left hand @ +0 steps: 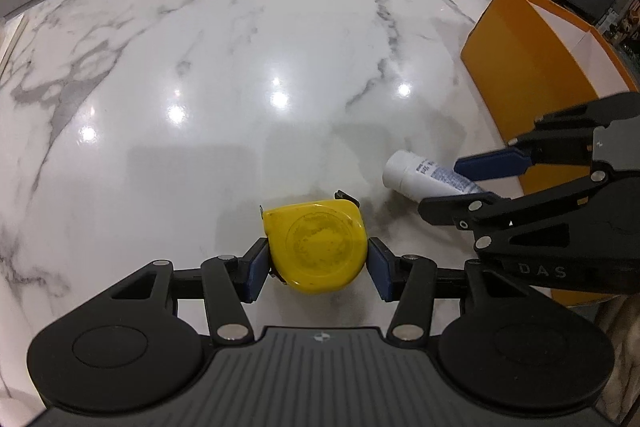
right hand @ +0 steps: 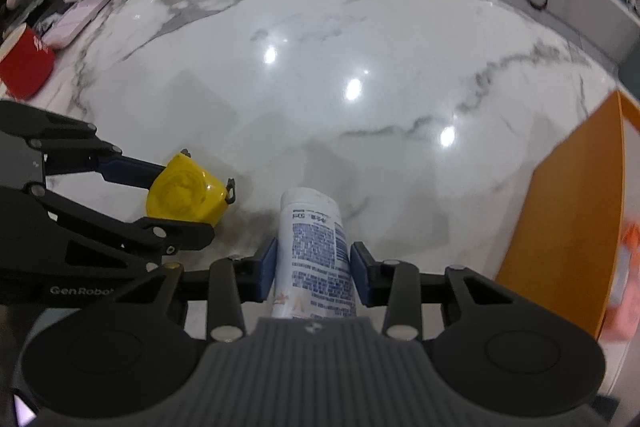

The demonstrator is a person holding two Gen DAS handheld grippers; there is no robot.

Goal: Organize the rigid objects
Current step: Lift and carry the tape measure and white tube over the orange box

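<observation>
One orange box (left hand: 520,75) stands to your right on the marble table (left hand: 200,67); only the right wrist view shows something orange (right hand: 628,255) inside. Your left gripper (left hand: 318,261) pinches the yellow tape measure (left hand: 318,247), your right gripper (right hand: 314,267) the white bottle (right hand: 314,247), both above the table.

Light: overhead lamps are lighting the white marble bench (left hand: 200,67) brightly and evenly in both views.
Glare: round white reflections are shining on the polished stone, five in the left wrist view and three in the right wrist view.
Shadows: soft grey patches are lying on the bench around the yellow tape measure (left hand: 318,247) and the white bottle (right hand: 314,251).
Blur: the right wrist view is looking softer, with the orange box (right hand: 560,219) and its contents smearing at the right edge.
Distortion: the fisheye lens is bending the bench edge into a curve, and the corners are going dark.
Background: the far clutter is looking dim and unsharp.
</observation>
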